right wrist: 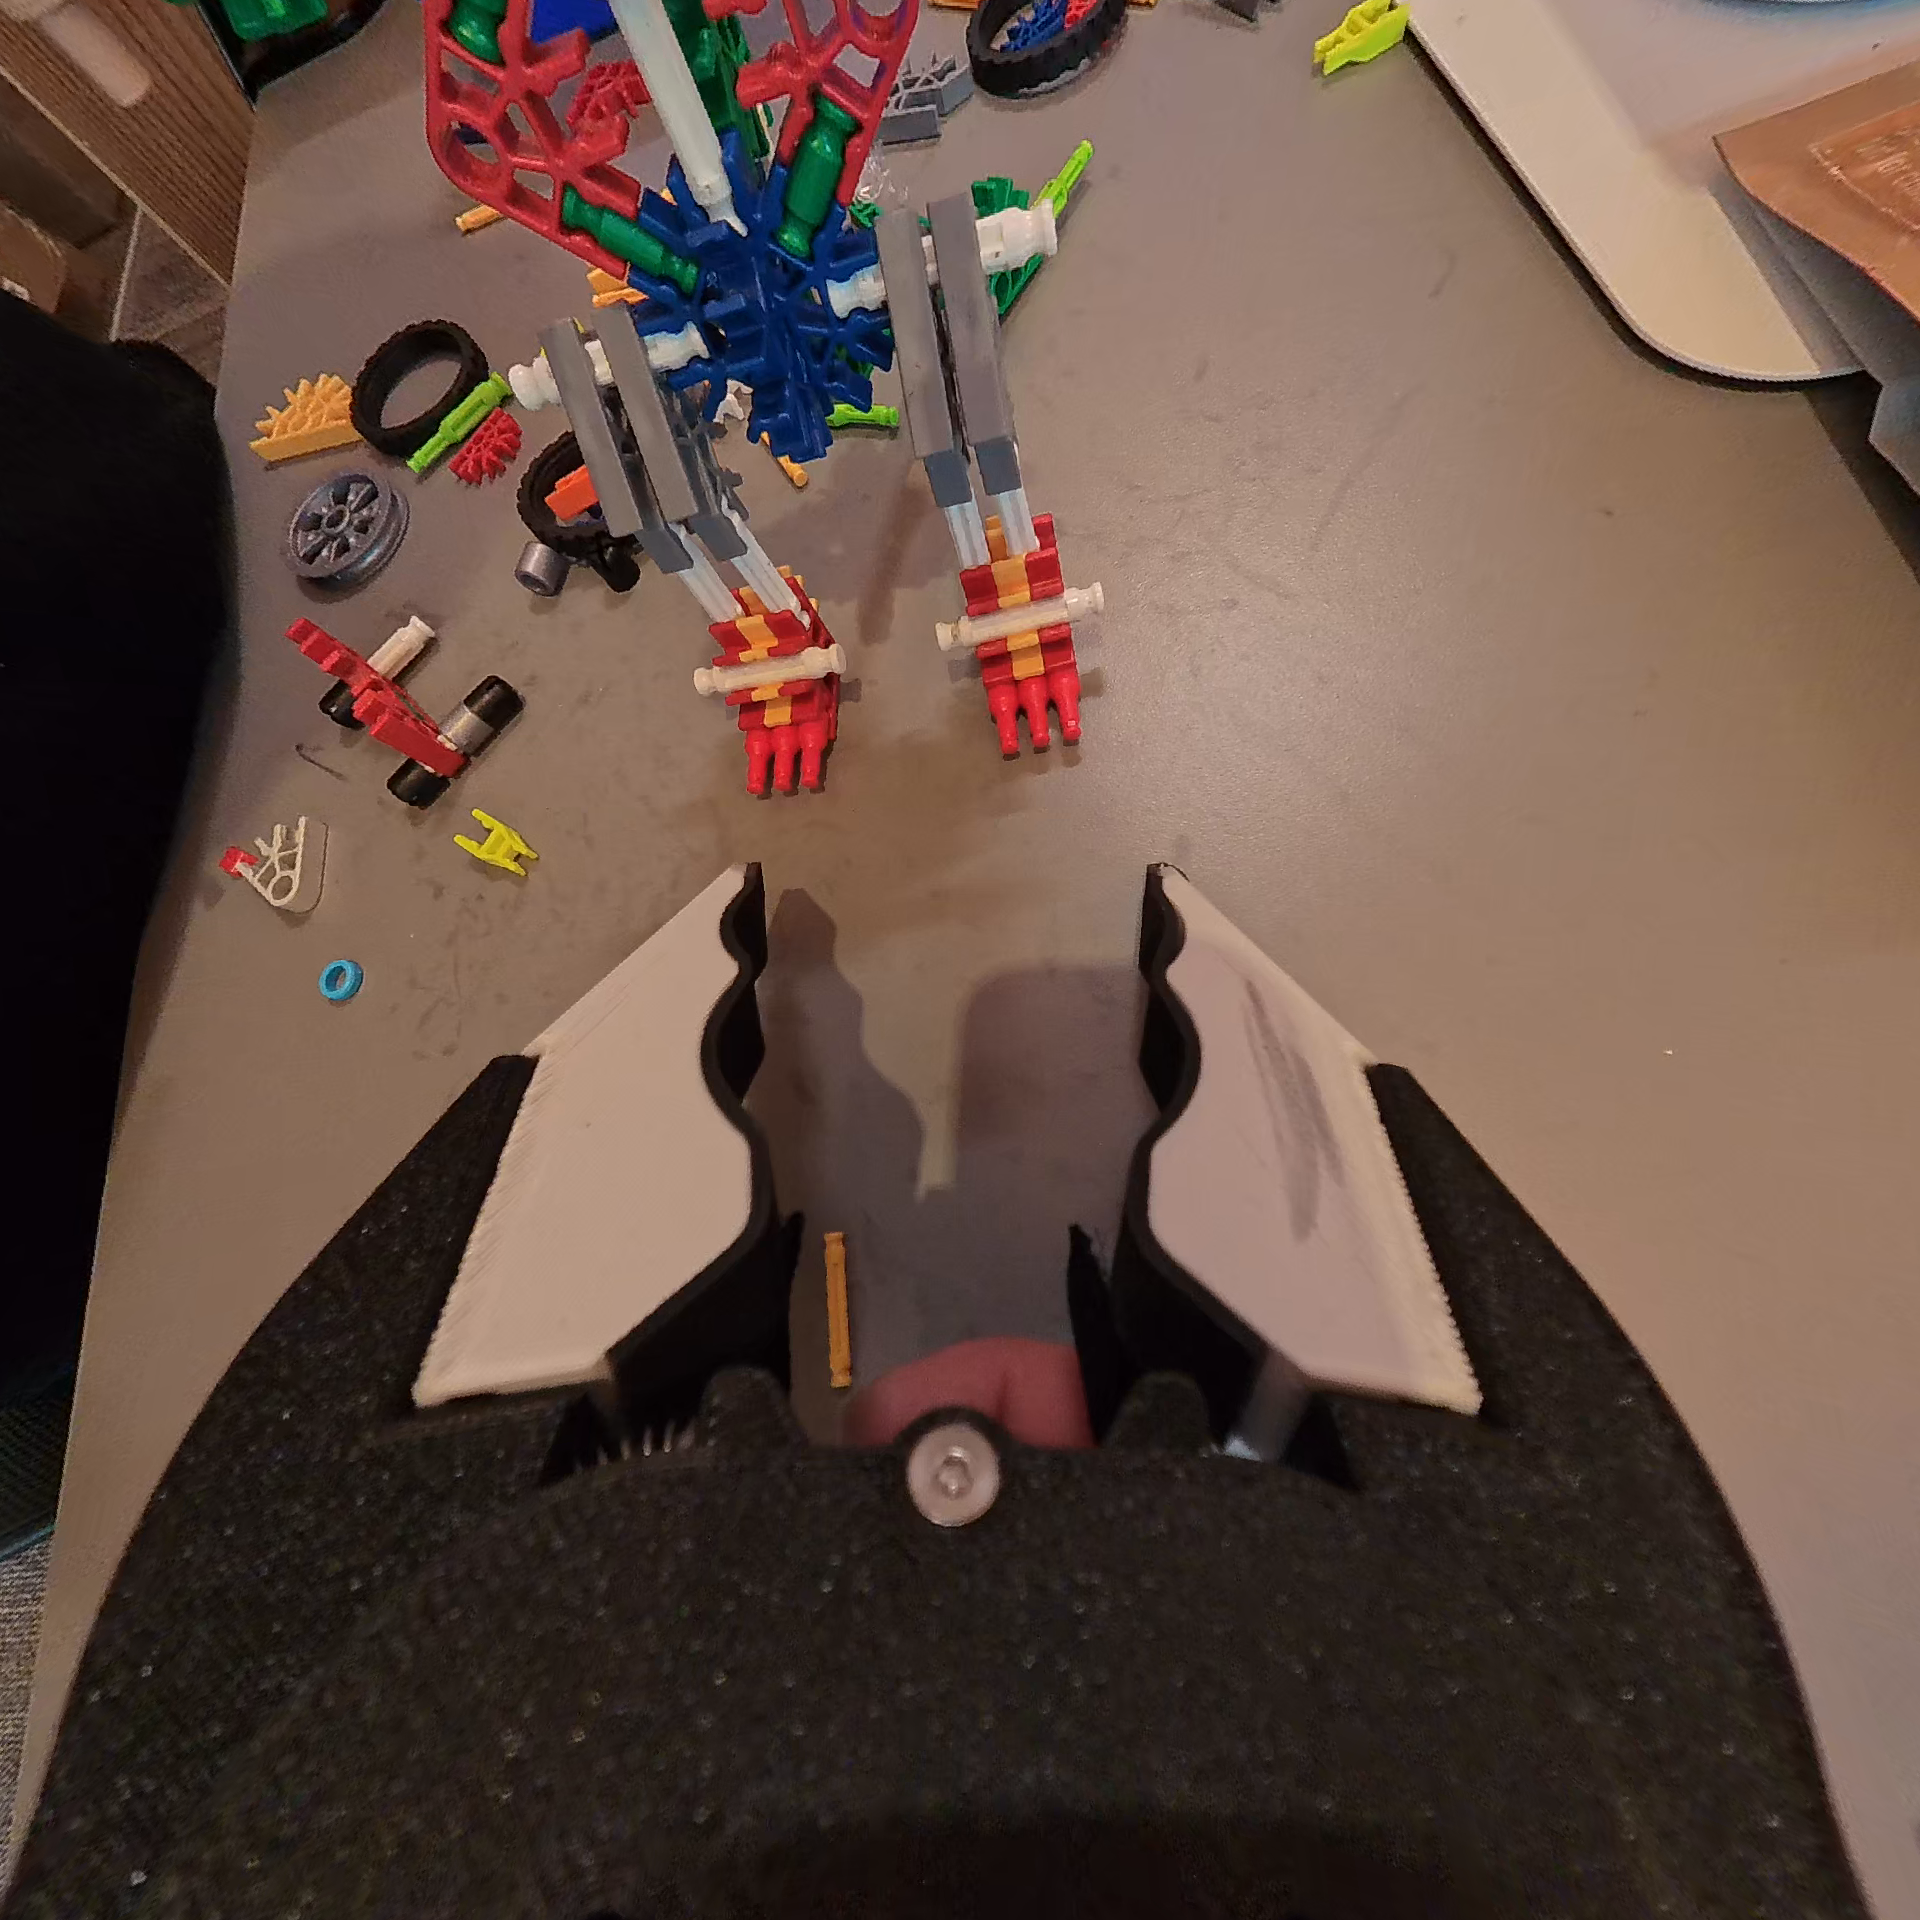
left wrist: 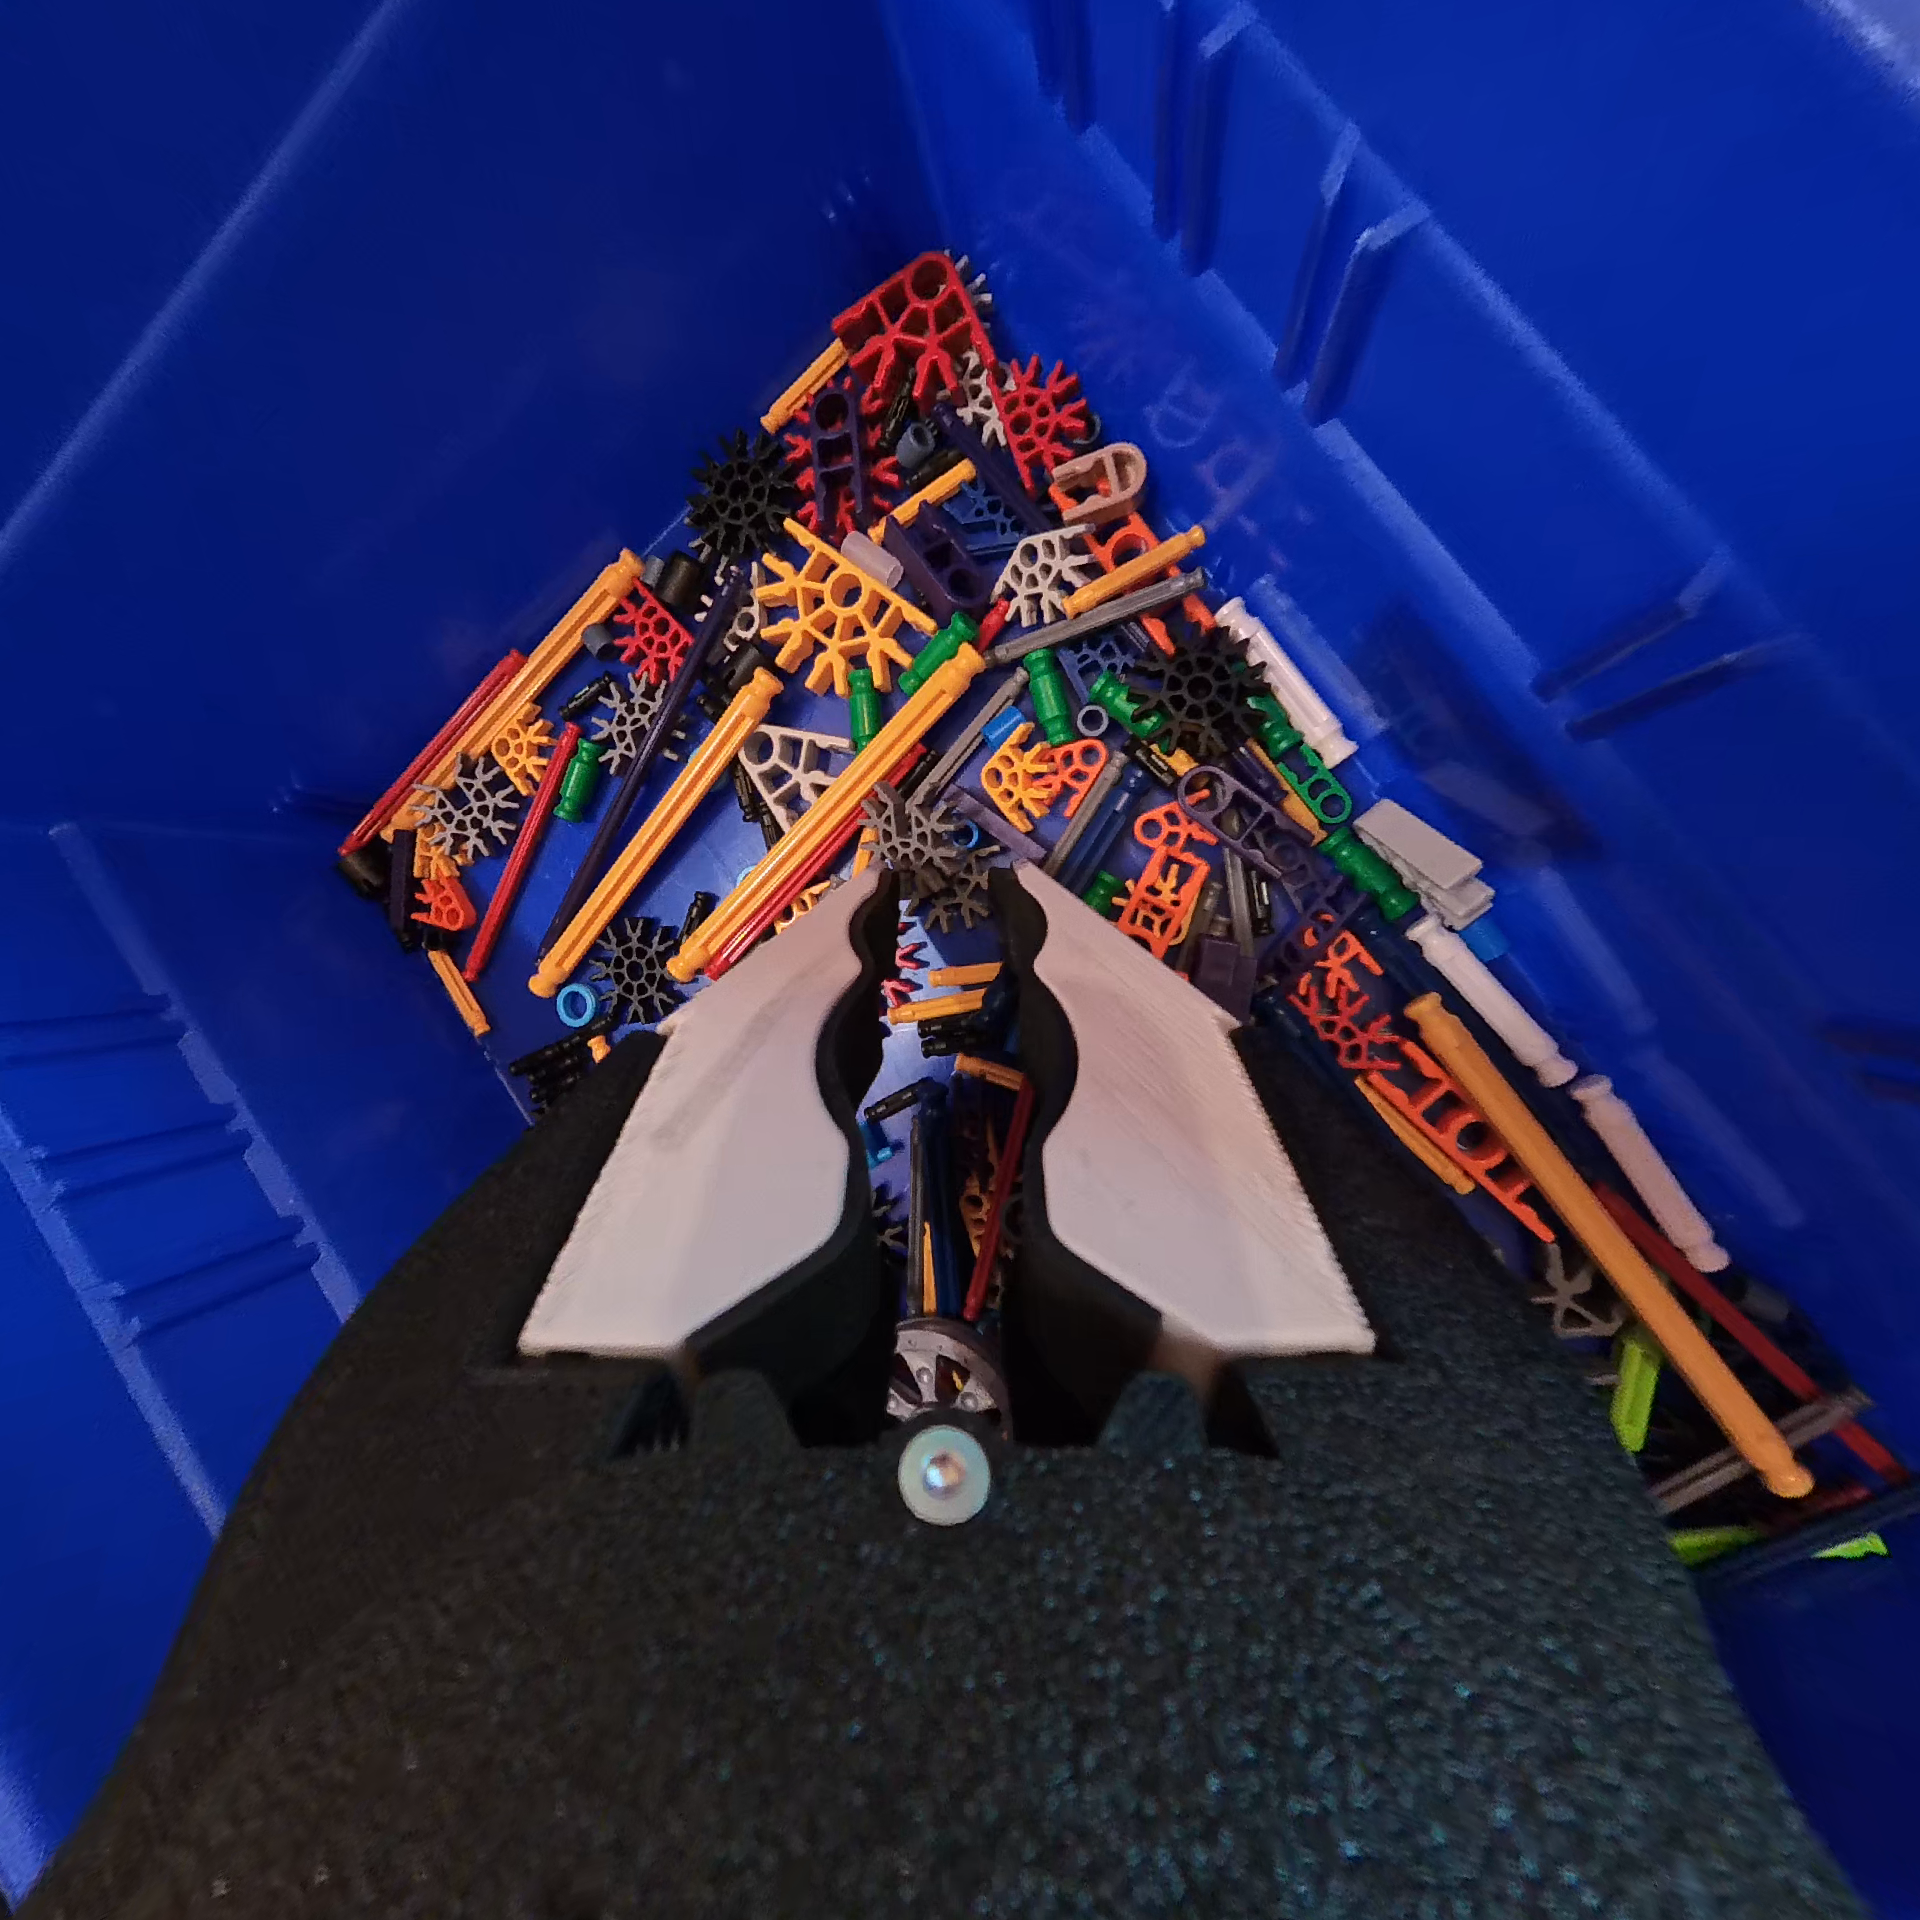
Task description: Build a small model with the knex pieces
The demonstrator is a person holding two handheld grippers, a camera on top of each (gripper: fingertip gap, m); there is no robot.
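The left claw reaches down into a deep blue plastic bin, its white fingers parted by a narrow gap with nothing between them; its tips hover just over a grey snowflake-shaped connector that lies on the heap of loose construction-toy rods and connectors covering the bin's floor. I cannot tell whether the tips touch that piece. Long yellow rods lie just left of the tips, and white rods and flat grey pieces lie along the bin's right wall. The right claw is spread wide and empty over the grey counter, close above its surface and near the counter's near edge. Ahead of it, toward the middle of the counter, stands a partly built model with a blue hub, red frame panels, green rods and two grey-and-white legs ending in red-and-yellow feet; both feet rest on the counter, apart from the claw. Toward the left edge lie loose parts: black tyres, a grey wheel hub, a small red-and-black assembly, a lime clip and a blue ring. A short yellow rod lies on the counter between the right claw's fingers, untouched. Judging from this, the model is standing but unfinished, and neither claw holds a piece.
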